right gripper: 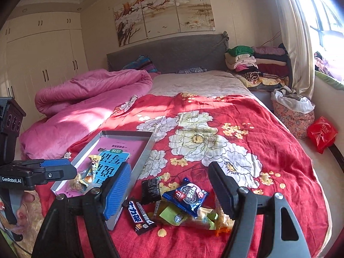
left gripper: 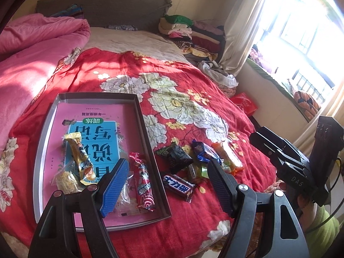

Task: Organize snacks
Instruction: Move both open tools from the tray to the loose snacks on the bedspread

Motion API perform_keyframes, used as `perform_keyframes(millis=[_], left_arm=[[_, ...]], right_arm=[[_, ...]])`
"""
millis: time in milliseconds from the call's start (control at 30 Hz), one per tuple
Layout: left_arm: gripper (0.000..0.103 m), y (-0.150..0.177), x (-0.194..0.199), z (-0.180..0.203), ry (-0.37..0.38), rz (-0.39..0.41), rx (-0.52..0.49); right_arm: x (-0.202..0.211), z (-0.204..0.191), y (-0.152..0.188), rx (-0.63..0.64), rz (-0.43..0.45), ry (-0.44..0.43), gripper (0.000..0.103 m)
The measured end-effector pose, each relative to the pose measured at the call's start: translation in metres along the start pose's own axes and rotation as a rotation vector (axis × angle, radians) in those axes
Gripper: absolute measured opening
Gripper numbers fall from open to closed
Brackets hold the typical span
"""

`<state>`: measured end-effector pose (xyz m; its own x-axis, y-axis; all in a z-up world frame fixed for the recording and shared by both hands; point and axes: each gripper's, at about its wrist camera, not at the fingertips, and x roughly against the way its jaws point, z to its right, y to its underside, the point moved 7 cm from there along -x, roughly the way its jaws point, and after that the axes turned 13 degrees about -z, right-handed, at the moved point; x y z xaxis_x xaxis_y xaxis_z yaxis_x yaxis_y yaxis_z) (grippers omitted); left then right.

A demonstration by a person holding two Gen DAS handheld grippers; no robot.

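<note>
A grey tray (left gripper: 46,124) with a pink and blue book cover inside lies on the red floral bedspread. In it are a yellow snack packet (left gripper: 80,159), a red striped packet (left gripper: 143,182) and clear-wrapped snacks (left gripper: 64,179). To its right lies a loose pile: a Snickers bar (left gripper: 178,187), a black packet (left gripper: 175,155), a blue Oreo packet (left gripper: 204,151) and an orange packet (left gripper: 228,154). My left gripper (left gripper: 167,185) is open and empty above the tray's right edge. My right gripper (right gripper: 169,195) is open and empty above the pile (right gripper: 185,195); the tray (right gripper: 148,148) is at its left.
A pink quilt (left gripper: 32,49) lies bunched on the bed's left side. Folded clothes (left gripper: 193,34) are stacked by the headboard at the right. A red bag (right gripper: 321,133) and a floral basket (right gripper: 292,116) stand on the floor beside the bed. The bed's near edge is just below the snacks.
</note>
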<state>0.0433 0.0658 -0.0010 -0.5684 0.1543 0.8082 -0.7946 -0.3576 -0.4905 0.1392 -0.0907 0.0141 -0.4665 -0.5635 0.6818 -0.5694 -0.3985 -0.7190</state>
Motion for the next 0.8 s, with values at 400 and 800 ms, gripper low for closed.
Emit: perform_keyframes(millis=[400, 800], left_arm=[[0.077, -0.016, -0.007, 0.02, 0.004, -0.02, -0.012], [0.077, -0.033, -0.039, 0.039, 0.009, -0.083, -0.014]], right_arm=[[0.017, 0.044, -0.005, -0.07, 0.044, 0.063, 0.074], [0.019, 0.076, -0.004, -0.111, 0.037, 0.098, 0.074]])
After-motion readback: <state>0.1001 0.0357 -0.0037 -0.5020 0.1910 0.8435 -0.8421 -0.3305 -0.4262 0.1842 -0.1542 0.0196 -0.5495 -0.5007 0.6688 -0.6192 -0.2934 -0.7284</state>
